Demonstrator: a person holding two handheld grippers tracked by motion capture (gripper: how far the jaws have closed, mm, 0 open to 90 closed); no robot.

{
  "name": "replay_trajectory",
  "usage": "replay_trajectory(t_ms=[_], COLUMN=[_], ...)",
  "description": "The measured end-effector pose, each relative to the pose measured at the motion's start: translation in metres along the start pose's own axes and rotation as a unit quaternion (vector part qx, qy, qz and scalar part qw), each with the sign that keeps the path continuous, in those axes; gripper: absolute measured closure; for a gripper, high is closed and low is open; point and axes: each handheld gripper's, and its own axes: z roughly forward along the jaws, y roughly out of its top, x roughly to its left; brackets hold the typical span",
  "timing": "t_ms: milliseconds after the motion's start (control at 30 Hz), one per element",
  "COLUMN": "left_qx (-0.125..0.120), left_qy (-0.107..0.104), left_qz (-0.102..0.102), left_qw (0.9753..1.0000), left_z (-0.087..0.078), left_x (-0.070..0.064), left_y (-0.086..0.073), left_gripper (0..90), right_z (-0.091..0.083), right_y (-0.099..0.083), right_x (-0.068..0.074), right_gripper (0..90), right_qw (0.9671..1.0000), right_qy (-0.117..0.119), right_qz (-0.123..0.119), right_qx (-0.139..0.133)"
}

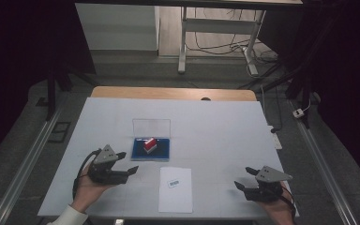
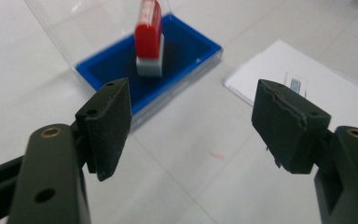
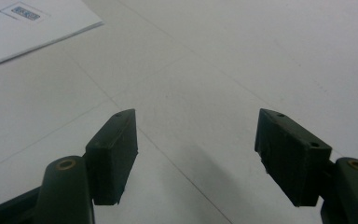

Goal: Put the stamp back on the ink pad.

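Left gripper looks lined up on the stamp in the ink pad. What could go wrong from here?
1. The red stamp stands tall and narrow on the blue ink pad; a glancing touch from the open left gripper could tip it.
2. The clear lid stands upright right behind the stamp, so an overshoot might knock it.
3. The paper sheet lies loose; the right gripper is off it, so stamping could shift it.

Both grippers, the left gripper (image 1: 127, 162) and the right gripper (image 1: 243, 177), are black with grey three-cornered top plates, brass-ringed screw holes, worn pads (image 2: 109, 121) and black cables; a white sleeve (image 1: 68, 217) shows behind the left one.
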Motion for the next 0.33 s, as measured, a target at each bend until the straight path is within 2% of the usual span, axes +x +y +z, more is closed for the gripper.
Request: replay_trajectory(t_ms=[333], left_qx=[0.011], left_qy=[-0.004], left_qz=[0.002], left_qw=[0.9999], left_z=[0.0039], left_x=[-0.0027], left_y=[-0.0073], left_gripper=[28.9], right_z=[-0.0013], right_y=[0.0003], right_x=[-0.0017], right_gripper=[29.4], right_qw=[1.0], right_qy=[0.0], right_qz=[0.001], right_qx=[-0.005])
